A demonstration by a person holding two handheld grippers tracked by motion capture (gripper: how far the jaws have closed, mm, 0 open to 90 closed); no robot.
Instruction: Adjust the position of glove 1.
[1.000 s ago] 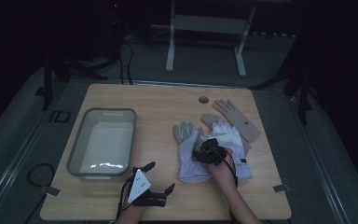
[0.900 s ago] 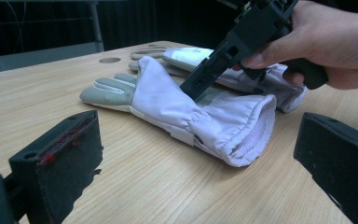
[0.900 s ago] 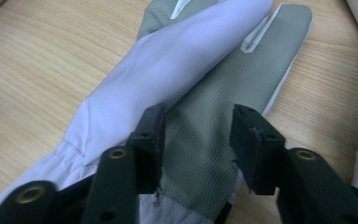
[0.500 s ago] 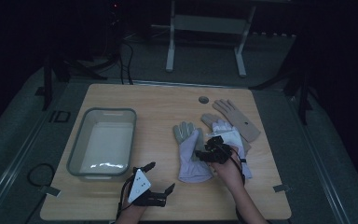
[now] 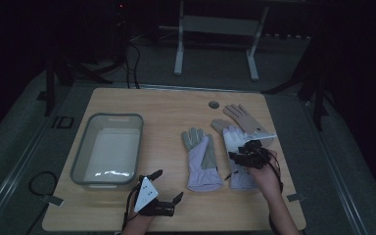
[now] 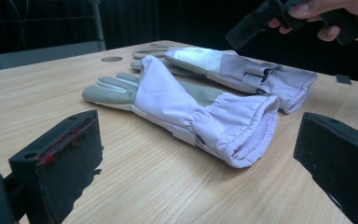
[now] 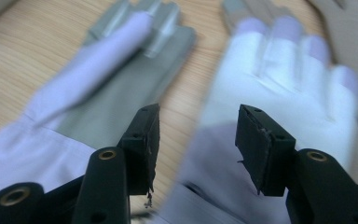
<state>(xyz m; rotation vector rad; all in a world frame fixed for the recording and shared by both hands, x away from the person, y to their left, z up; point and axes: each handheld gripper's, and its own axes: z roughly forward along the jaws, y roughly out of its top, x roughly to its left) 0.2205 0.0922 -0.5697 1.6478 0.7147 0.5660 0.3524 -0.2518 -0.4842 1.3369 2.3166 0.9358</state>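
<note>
High view: wooden surface (image 5: 166,105) mid-frame, dark floor around it. Grey plastic bin (image 5: 108,149) at left of the surface, nothing visible inside. Three gloves right of centre. Lavender-and-grey glove (image 5: 200,159) lies flat, fingers toward the top of the frame, cuff toward the bottom. Just right of it a second lavender glove (image 5: 237,156), same orientation, with its upper right edge overlapping a beige glove (image 5: 247,121) that angles up toward a small round hole (image 5: 214,105) in the surface.

Right gripper (image 5: 245,154) sits over the second lavender glove at lower right of centre, hand behind it. Right gripper view – jaws parted about halfway, nothing between the pads; they have just been closing a little. Below them, blurred, the second lavender glove (image 7: 279,79) at right and the lavender-and-grey glove (image 7: 98,79) at left, a strip of bare wood between. Cannot tell whether the jaw tips touch the fabric.

Left gripper (image 5: 166,188) rests at the bottom edge of the surface, below the bin's lower right corner, well apart from the gloves. Left gripper view – jaws spread wide, empty; the lavender-and-grey glove (image 6: 191,105) lies between them farther off, gathered elastic cuff toward the camera, second glove (image 6: 242,70) behind it, the right gripper (image 6: 261,23) and hand at upper right.
</note>
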